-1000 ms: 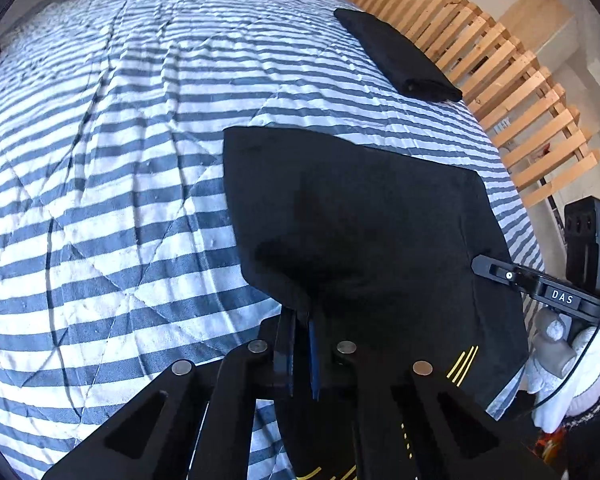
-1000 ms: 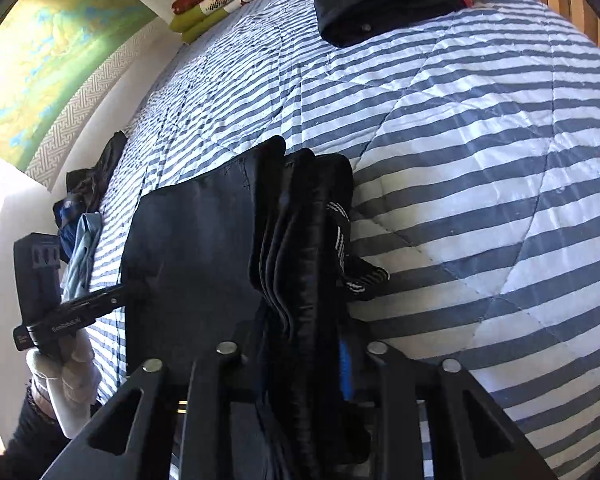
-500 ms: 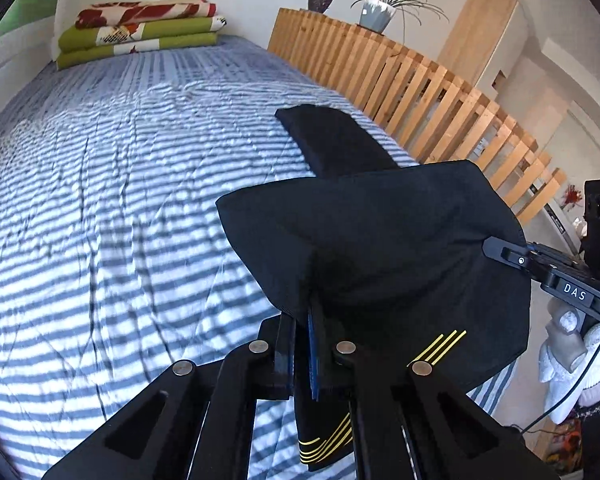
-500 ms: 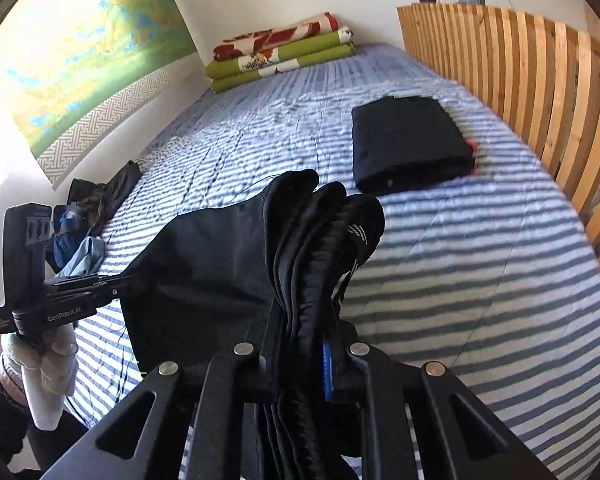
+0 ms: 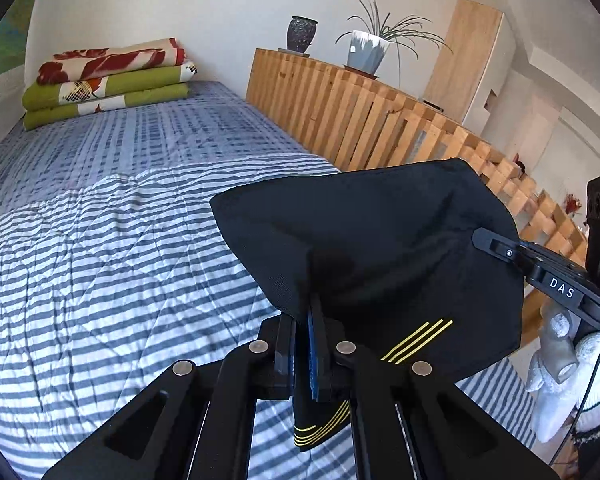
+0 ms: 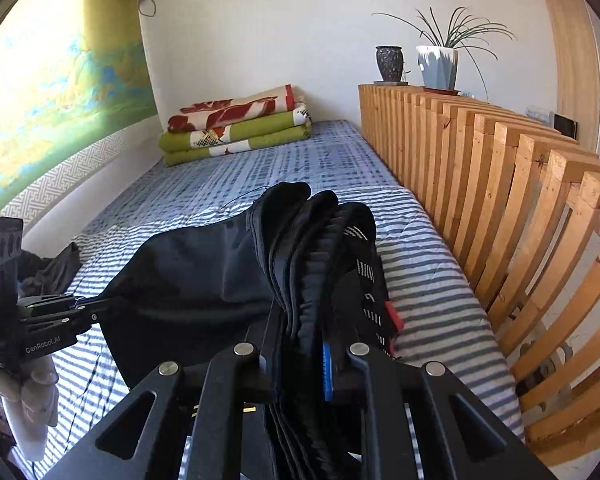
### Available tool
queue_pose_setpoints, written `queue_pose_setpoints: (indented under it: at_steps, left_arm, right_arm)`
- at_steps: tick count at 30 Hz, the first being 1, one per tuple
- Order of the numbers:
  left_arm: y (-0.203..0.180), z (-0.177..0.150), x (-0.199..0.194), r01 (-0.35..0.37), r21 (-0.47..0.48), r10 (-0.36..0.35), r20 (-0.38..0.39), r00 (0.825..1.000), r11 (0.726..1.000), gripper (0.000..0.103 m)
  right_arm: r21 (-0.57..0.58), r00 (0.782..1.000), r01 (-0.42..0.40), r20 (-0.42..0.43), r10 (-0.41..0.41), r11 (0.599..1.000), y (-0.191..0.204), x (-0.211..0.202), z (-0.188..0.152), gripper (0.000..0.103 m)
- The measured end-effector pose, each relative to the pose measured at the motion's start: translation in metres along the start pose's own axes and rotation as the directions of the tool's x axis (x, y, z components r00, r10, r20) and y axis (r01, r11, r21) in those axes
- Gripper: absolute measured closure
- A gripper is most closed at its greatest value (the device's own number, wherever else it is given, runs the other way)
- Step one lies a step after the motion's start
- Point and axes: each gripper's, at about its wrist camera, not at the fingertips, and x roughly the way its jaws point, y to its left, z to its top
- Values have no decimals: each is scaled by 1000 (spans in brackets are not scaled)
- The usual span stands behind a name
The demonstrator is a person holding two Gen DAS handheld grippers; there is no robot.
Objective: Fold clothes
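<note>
- The left gripper (image 5: 306, 344) is clamped on a hem corner of the black shorts (image 5: 380, 248); a short tail with yellow stripes hangs below its jaws.
- The right gripper (image 6: 300, 356) is closed on the bunched waistband (image 6: 320, 240), several layers and a drawcord pinched together.
- The shorts are in the air between the two grippers, above the near end of the striped bed (image 5: 100, 260), sagging a little in the middle.
- In each view the other gripper shows at the far edge of the cloth, held by a gloved hand (image 5: 568, 376).
- My reading: this is a carry or lift between folds, with the laying-down not yet done.
- To do it well, I would keep both grips firm and pull the grippers gently apart, so the span goes taut and the sag flattens.
- Hold both at one height, so the hanging edge is straight when it meets the bed.
- Lower the free edge first, then draw the held edge over it, and let go only when the cloth lies flat.
- The thick waistband bundle may slip or spring open, so release that side last.
- A dark heap of clothes (image 6: 48, 272) lies by the wall side of the bed.
- Farther off, folded blankets (image 6: 236, 128) sit at the bed's head, with a slatted wooden rail (image 6: 500, 184) along one side and a plant (image 6: 438, 66) on top of it.
</note>
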Motion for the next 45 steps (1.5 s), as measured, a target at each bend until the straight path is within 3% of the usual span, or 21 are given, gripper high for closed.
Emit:
queue_pose_setpoints:
  at_steps: [5,7,8,9,10,11,12,17,20,23,25,26,27,28,33,36,38,39,40,44,45]
  left_arm:
    - [9,37,74,-6,-23,6,6,1000,1000,99]
    - [13,49,114,-55,-11,55,-4,998,998,93]
    - [21,53,134,-63,-42,60,-62,996,997,83]
    - [30,51,147,-49,-102,36,-123,992,994,56]
    - [40,48,152,-24,-168,2,-127,992,985,51]
    - [48,42,153,-3,-213,-21,-114,993,977,51]
    - [54,35,155,5,-222,-32,-118,993,975,50]
    - [66,-16,164,17,-208,-62,-214,975,978,48]
    - [76,-54,169,49,-271,-126,-273,954,961,48]
    - [83,-73,173,68,-358,-176,-278,944,931,48]
    - [83,-76,173,90,-385,-202,-260,944,919,58]
    - [82,-76,173,89,-383,-196,-249,948,919,70]
    - [82,-75,174,94,-392,-204,-250,946,915,98]
    - [81,-74,175,108,-406,-222,-247,943,907,103]
    - [61,-56,155,136,-335,-209,-189,959,932,103]
    - [62,-53,148,73,-313,-133,-177,975,947,103]
    - [70,-55,156,34,-356,-115,-209,971,934,87]
    - [76,-57,162,42,-394,-139,-223,965,918,56]
    - [81,-59,167,57,-424,-163,-219,962,904,44]
    - [79,-69,191,106,-472,-246,-245,938,875,44]
    - [76,-72,193,110,-473,-251,-245,936,874,52]
  right_arm:
    - [-23,999,43,-16,-43,999,-21,56,24,90]
    - [-36,998,58,-26,-59,998,-32,79,32,90]
    - [-49,997,73,-34,-75,996,-38,93,35,89]
    - [-73,992,106,-68,-111,992,-44,108,36,85]
    - [-111,977,163,-122,-177,980,-49,127,37,81]
    - [-144,947,252,-167,-274,957,-56,144,37,68]
    - [-152,922,323,-171,-346,934,-61,153,35,67]
    - [-8,951,272,-150,-270,962,-87,143,25,67]
    - [34,954,238,-193,-228,971,-93,139,9,67]
    - [69,953,234,-213,-215,970,-97,133,-6,63]
    - [126,952,227,-238,-193,966,-103,127,-23,60]
    - [169,952,214,-259,-166,962,-106,129,-33,59]
    - [212,950,203,-278,-141,956,-111,131,-39,59]
    - [250,948,200,-292,-123,947,-114,133,-45,59]
    - [385,954,148,-298,-29,911,-125,148,-56,58]
    - [358,950,184,-305,-72,916,-119,150,-50,58]
    - [353,949,199,-302,-90,914,-117,148,-46,58]
    - [355,949,206,-299,-98,912,-117,143,-48,58]
    - [350,948,215,-300,-108,912,-116,141,-49,58]
    - [360,941,245,-310,-133,900,-122,138,-56,50]
    - [374,942,250,-308,-135,893,-124,137,-58,47]
